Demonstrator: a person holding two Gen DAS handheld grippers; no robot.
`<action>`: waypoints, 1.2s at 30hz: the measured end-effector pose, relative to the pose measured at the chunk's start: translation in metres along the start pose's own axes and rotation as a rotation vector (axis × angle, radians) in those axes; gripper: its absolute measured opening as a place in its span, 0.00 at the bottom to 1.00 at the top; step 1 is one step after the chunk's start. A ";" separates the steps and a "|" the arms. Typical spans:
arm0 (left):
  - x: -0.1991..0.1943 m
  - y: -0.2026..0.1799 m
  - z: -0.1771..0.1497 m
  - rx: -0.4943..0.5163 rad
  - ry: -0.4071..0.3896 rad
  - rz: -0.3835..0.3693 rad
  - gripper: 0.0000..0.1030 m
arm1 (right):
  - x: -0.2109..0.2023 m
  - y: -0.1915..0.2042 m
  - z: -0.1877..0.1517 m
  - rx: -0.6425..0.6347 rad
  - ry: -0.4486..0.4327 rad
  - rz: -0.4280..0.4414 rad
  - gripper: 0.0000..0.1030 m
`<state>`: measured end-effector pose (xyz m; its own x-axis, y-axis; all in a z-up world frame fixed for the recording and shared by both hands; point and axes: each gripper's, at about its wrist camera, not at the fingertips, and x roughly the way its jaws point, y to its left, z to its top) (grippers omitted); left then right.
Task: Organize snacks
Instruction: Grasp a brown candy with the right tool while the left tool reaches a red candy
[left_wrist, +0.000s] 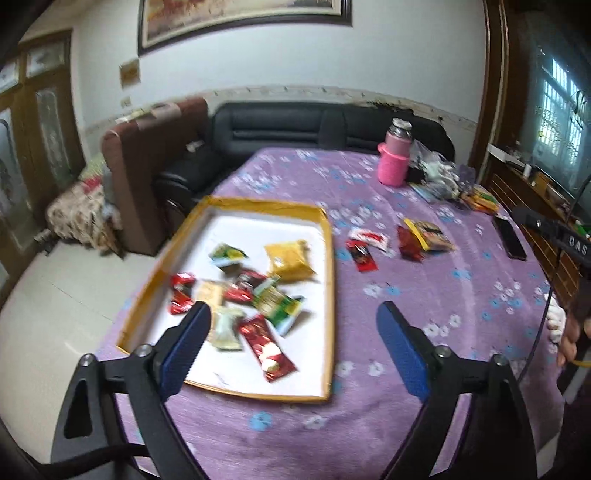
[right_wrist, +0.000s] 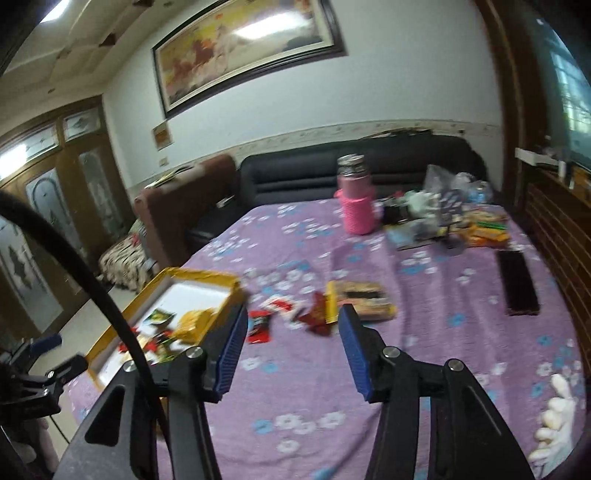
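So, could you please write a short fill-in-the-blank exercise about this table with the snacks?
1. The white tray with a ___ rim holds most snack packets.
2. The tall pink flask has a ___ metal cap.
3. The table wears a floral ___ cloth.
4. The left tongs and right tongs hold ___.

Answers: yellow; silver; purple; nothing

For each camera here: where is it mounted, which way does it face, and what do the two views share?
Left wrist: on the left gripper, looking down at the snack tray; own open jaws show.
Right wrist: on the right gripper, facing the loose snacks; own open jaws show.
Shared: tray, pink bottle, purple tablecloth, black sofa.
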<state>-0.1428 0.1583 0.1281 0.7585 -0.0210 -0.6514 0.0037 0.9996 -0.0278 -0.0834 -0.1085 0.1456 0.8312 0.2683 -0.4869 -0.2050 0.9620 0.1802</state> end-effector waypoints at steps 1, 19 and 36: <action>0.003 -0.003 -0.001 0.002 0.006 -0.007 0.86 | 0.002 -0.010 0.003 0.013 0.001 -0.010 0.54; 0.037 -0.029 0.016 0.038 0.034 -0.186 0.86 | 0.161 -0.035 -0.005 0.092 0.323 0.075 0.53; 0.077 -0.039 0.032 0.067 0.115 -0.255 0.65 | 0.209 -0.026 -0.023 0.132 0.417 -0.086 0.26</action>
<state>-0.0636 0.1182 0.1037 0.6484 -0.2699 -0.7118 0.2306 0.9607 -0.1542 0.0839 -0.0765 0.0194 0.5571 0.2108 -0.8033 -0.0541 0.9744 0.2183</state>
